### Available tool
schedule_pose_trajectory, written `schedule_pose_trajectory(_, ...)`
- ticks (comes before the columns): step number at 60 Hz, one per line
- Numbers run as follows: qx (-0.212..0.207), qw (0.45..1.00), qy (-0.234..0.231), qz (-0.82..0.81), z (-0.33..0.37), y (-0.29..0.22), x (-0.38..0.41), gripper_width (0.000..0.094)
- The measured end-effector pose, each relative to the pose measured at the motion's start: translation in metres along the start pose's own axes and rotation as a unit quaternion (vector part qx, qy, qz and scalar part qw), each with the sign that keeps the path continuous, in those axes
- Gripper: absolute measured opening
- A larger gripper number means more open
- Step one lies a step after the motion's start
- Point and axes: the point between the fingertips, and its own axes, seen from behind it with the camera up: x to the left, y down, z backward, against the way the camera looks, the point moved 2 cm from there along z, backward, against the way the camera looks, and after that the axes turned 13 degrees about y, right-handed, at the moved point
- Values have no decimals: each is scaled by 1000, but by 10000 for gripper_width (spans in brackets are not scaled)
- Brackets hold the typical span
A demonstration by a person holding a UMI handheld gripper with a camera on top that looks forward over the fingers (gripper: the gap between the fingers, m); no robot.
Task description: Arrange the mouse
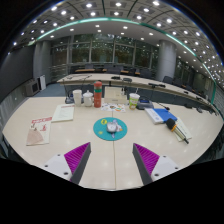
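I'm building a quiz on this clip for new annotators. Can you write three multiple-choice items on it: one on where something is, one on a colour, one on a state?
1. Where is the mouse?
A. on the round pad
B. on the papers
C. between the fingers

2. What colour is the round pad?
A. yellow
B. teal blue
C. black

3. How does the gripper stand?
A. shut on the mouse
B. open, holding nothing
C. shut on a cup

Answers:
1. A, the mouse sits on the pad, beyond the fingers.
2. B, the disc under the mouse is teal blue.
3. B, bare table shows between the spread pink pads.
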Motion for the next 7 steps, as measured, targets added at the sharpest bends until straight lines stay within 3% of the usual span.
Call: schedule_pose_trajectory(7,-16,1000,-5,-2,20,-2,-6,856)
